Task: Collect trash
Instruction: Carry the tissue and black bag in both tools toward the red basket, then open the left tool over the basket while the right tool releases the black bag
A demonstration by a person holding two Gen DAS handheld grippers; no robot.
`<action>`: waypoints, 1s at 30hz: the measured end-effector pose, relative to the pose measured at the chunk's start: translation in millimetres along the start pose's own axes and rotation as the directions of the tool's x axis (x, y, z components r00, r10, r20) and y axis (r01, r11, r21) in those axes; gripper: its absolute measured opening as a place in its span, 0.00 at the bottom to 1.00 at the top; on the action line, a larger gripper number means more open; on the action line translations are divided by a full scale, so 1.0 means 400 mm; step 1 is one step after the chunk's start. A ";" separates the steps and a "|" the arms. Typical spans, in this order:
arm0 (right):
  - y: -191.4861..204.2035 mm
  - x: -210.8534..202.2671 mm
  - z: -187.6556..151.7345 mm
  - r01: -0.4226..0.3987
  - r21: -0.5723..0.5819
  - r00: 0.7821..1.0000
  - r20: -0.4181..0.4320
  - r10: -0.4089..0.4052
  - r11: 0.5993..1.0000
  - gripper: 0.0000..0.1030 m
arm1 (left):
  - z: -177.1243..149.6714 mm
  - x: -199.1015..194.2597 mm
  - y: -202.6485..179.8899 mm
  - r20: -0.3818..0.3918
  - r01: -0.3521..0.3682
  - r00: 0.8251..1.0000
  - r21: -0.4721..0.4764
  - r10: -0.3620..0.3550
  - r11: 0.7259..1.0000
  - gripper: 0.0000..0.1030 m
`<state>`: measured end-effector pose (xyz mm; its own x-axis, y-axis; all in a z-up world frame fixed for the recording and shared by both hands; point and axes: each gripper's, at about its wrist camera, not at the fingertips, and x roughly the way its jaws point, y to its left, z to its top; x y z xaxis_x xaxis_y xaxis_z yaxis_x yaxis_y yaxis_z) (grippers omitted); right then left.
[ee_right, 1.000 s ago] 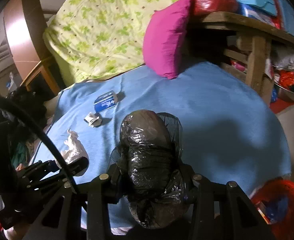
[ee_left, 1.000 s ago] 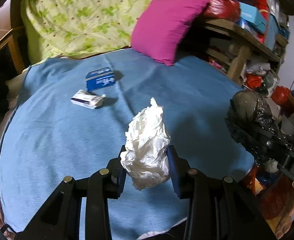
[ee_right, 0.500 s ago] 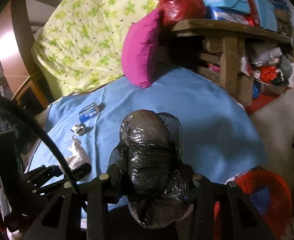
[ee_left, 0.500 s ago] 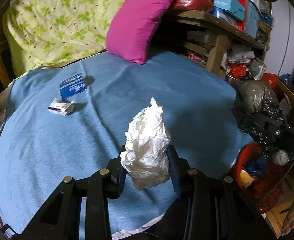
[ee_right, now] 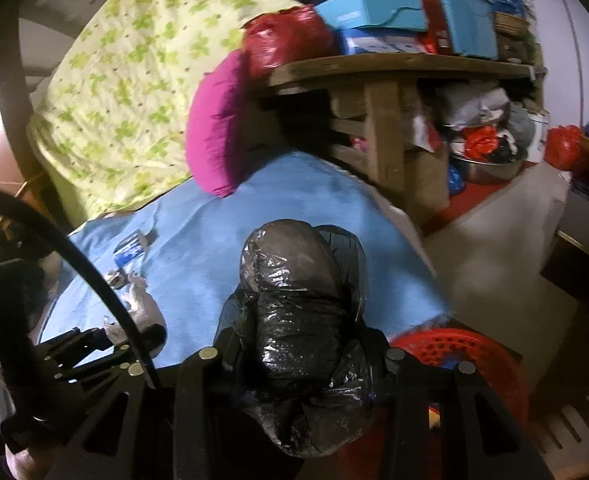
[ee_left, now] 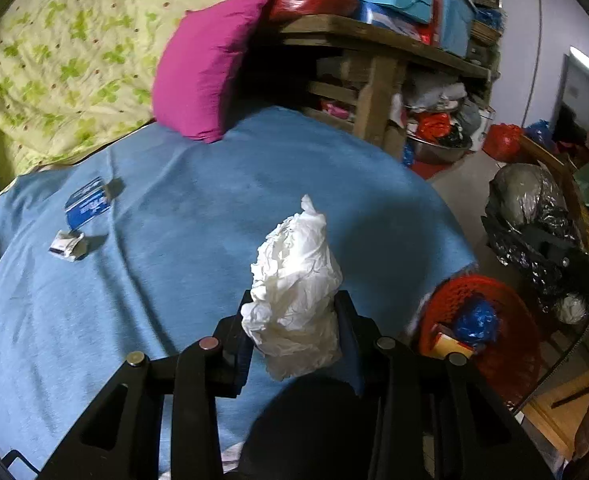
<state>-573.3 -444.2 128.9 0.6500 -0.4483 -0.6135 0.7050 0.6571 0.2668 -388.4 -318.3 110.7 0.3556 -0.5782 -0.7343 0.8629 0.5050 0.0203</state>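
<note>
My left gripper (ee_left: 292, 316) is shut on a crumpled white tissue wad (ee_left: 294, 280), held above the near edge of the blue bed cover (ee_left: 174, 240). My right gripper (ee_right: 302, 340) is shut on a bundled black plastic bag (ee_right: 298, 300); it also shows in the left wrist view (ee_left: 530, 208). A red mesh trash basket (ee_left: 506, 344) stands on the floor at the bed's right, holding blue and yellow trash; its rim shows in the right wrist view (ee_right: 466, 348). A blue box (ee_left: 88, 202) and a small white wrapper (ee_left: 66, 244) lie on the bed at the left.
A magenta pillow (ee_left: 206, 76) and a green-flowered quilt (ee_left: 62, 56) lie at the bed's head. A wooden shelf (ee_left: 374, 40) loaded with boxes and bags stands beside the bed. Clutter, a metal bowl (ee_right: 490, 168) and red bags (ee_right: 562, 144) crowd the floor at the right.
Both grippers have swung right and drawn back toward the bed's edge, still holding their trash. The red basket has come into view below them.
</note>
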 end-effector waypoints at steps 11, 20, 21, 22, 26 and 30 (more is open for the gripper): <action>-0.127 -0.062 -0.035 0.079 0.074 0.997 0.013 -0.080 0.994 0.43 | 0.009 0.012 -0.115 -0.026 0.067 0.998 0.071 -0.065 0.995 0.39; -0.205 -0.078 -0.077 0.124 0.126 0.992 -0.006 -0.125 0.984 0.43 | 0.000 0.026 -0.163 -0.051 0.090 0.995 0.106 -0.085 0.990 0.39; -0.215 -0.077 -0.081 0.128 0.132 0.992 -0.010 -0.128 0.983 0.43 | -0.001 0.029 -0.170 -0.054 0.093 0.995 0.111 -0.087 0.990 0.39; -0.225 -0.077 -0.087 0.134 0.138 0.991 -0.015 -0.133 0.981 0.43 | -0.002 0.031 -0.177 -0.056 0.094 0.994 0.115 -0.088 0.989 0.39; -0.260 -0.075 -0.105 0.155 0.161 0.988 -0.032 -0.152 0.975 0.43 | -0.005 0.038 -0.205 -0.066 0.105 0.993 0.132 -0.097 0.986 0.39; -0.293 -0.073 -0.118 0.175 0.179 0.984 -0.047 -0.169 0.968 0.43 | -0.004 0.051 -0.221 -0.076 0.114 0.992 0.138 -0.105 0.984 0.39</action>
<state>-688.2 -479.5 80.2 0.5072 -0.5241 -0.6841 0.8472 0.4490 0.2842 -458.1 -373.9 92.9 0.2350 -0.5773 -0.7819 0.9391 0.3423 0.0296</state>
